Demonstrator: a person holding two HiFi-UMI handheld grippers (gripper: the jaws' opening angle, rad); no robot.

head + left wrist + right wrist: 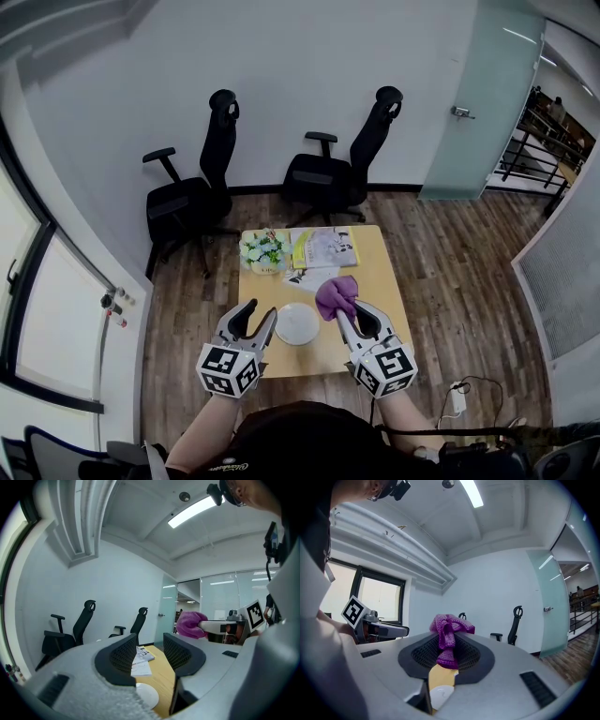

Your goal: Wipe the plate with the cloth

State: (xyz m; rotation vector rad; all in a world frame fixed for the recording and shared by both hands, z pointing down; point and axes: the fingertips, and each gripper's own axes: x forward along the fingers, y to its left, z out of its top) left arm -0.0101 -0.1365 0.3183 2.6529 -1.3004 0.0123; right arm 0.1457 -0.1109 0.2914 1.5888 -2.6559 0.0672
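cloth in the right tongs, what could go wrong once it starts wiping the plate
1. The white plate lies loose on the wooden table. The left tongs are open and off it, so wiping may push it around.
2. The right tongs pinch only a fold of the bunched purple cloth, which might pull free.

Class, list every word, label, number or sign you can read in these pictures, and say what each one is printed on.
Nothing here can be read as text.
Booklets: print too small to read.
Loose sheet beside them: print too small to read.
Yellow lettering on the person's dark shirt: blurred, unreadable.
Square markers on the cubes: black-and-white patterns, no letters or numbers.
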